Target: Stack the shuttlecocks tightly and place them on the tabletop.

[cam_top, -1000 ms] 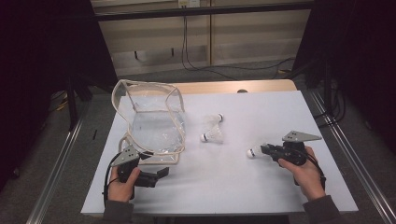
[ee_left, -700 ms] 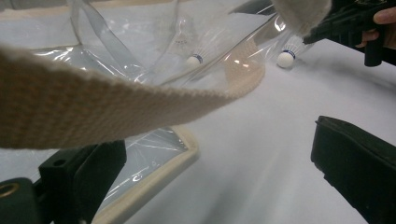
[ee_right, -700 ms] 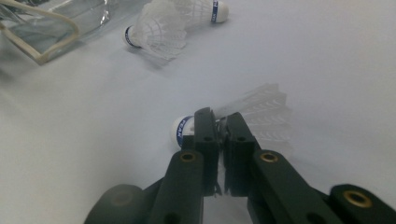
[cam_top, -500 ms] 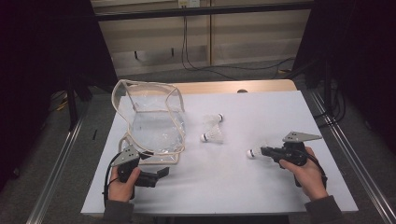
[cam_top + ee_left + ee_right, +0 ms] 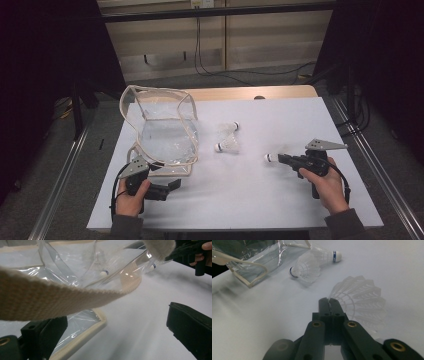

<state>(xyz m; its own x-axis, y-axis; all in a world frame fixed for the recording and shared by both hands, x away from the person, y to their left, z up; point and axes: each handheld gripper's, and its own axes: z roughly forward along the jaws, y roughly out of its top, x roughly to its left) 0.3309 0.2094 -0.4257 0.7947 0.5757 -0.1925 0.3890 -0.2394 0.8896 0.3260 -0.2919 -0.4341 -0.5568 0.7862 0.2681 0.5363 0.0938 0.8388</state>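
A clear plastic bag [image 5: 165,130] with beige trim stands on the left of the white table [image 5: 280,200]. Two white shuttlecocks [image 5: 232,127] [image 5: 226,146] lie right of it. A third shuttlecock [image 5: 270,158] lies further right, cork pointing left. My right gripper [image 5: 281,158] is shut, its tips pinched on the rim of this shuttlecock's feather skirt [image 5: 362,300]. In the right gripper view the jaws [image 5: 328,300] meet with no gap. My left gripper [image 5: 170,189] stands open at the bag's front corner. The bag's beige strap [image 5: 50,300] crosses in front of it, touching neither jaw.
Through the bag's clear wall [image 5: 75,272] the two loose shuttlecocks [image 5: 104,272] [image 5: 152,265] show, with the right gripper [image 5: 190,252] beyond. Bare table surface lies between the two hands. Metal rails [image 5: 370,165] run along both sides of the table.
The right gripper's jaws have narrowed onto the nearest shuttlecock's skirt. Both hands, the bag and the other two shuttlecocks have stayed where they were.
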